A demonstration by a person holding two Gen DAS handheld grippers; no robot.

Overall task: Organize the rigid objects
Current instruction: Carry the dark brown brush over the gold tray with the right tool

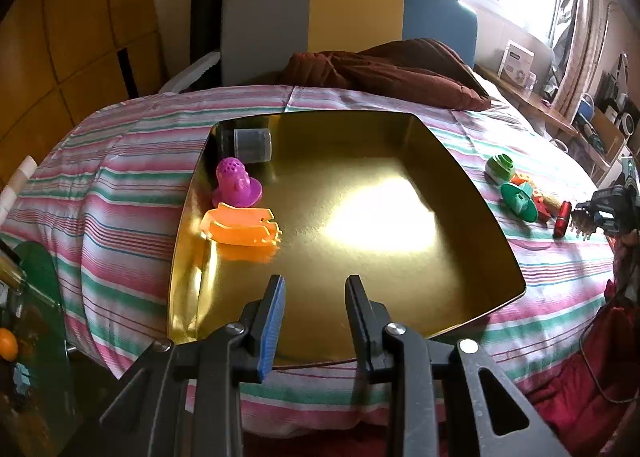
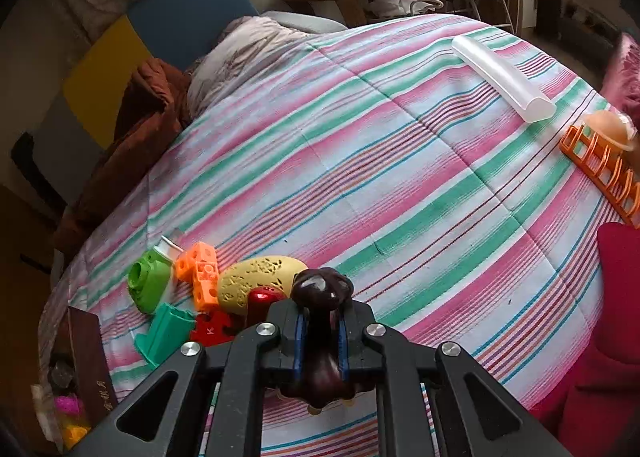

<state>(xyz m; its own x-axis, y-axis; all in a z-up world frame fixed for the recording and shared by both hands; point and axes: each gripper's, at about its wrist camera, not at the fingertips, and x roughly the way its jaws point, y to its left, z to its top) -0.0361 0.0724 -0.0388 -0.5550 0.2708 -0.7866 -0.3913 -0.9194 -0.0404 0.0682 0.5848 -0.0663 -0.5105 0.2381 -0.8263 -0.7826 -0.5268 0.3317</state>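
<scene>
A shiny gold tray [image 1: 460, 161] lies on the striped bedspread. A purple perforated toy [image 1: 236, 187], an orange plastic piece [image 1: 240, 227] and a small clear jar [image 1: 252, 145] sit along its left side. My left gripper [image 1: 316, 285] hovers over the tray's near edge, its jaws a little apart with nothing between them. My right gripper [image 2: 322, 317] is shut on a glossy dark brown object [image 2: 320, 289]. Just left of it is a pile with a green cup [image 2: 148, 285], orange blocks [image 2: 200, 273], a yellow perforated egg [image 2: 256, 285] and a teal piece [image 2: 166, 331].
A white tube [image 2: 502, 77], an orange rack [image 2: 600, 169] and a peach dome [image 2: 610, 129] lie at the far right of the bed. A brown blanket [image 1: 392, 65] is bunched at the headboard. A dark box [image 2: 90, 361] stands at the bed's left edge.
</scene>
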